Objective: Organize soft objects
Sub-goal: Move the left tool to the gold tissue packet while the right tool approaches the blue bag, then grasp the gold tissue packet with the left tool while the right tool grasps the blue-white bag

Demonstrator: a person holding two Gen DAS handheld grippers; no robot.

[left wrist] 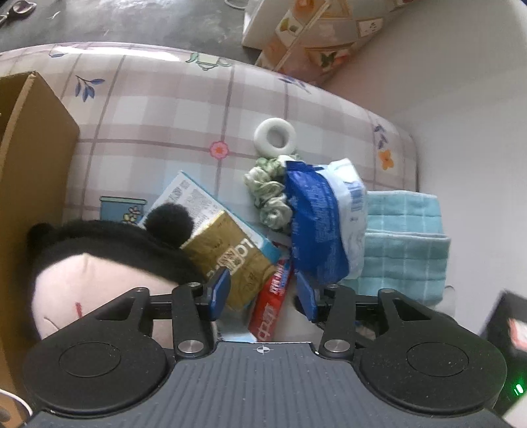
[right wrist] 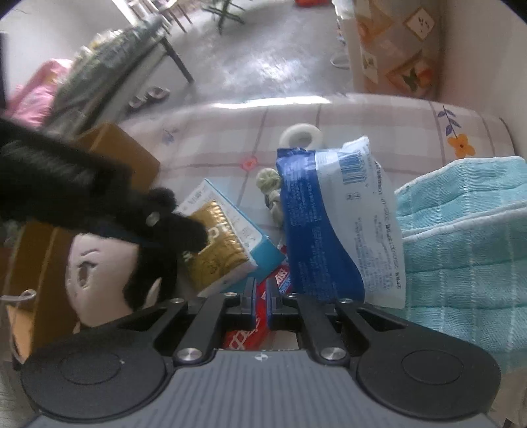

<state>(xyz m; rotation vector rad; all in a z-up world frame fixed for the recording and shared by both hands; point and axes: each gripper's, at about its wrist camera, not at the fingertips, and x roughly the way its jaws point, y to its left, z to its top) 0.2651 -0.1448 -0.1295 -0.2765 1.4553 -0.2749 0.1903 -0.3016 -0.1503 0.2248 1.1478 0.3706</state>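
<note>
1. Two grippers are shown above a pile of goods on a checked, flowered cloth (left wrist: 158, 108). The left gripper (left wrist: 263, 291) has its jaws partly apart with nothing between the pads; below the gap lies a red tube (left wrist: 271, 304).
2. The right gripper (right wrist: 260, 304) has its jaws drawn almost together; the red tube (right wrist: 260, 324) is seen in the narrow slot between the blue pads, but whether it is pinched cannot be told.
3. A gold pack (left wrist: 230, 260) rests on a pale blue box (left wrist: 197, 200), just beside the left gripper's left finger (left wrist: 219, 293).
4. A blue-and-white pouch (left wrist: 316, 224) lies to the right of the tube, overlapping a folded teal towel (left wrist: 405, 243).
5. A green scrunchie (left wrist: 268, 194) touches the pouch's upper left edge; a white ring (left wrist: 275, 136) lies just beyond it.
6. A plush doll (left wrist: 98, 276), pale-faced with black hair and round ears, lies at the left, against a brown carton (left wrist: 36, 164).
7. In the right wrist view the doll (right wrist: 98, 270) is partly covered by a blurred black furry shape (right wrist: 82, 187), which cannot be identified.
8. Grey floor (left wrist: 131, 23) and a patterned bag (left wrist: 316, 36) are seen beyond the cloth.
</note>
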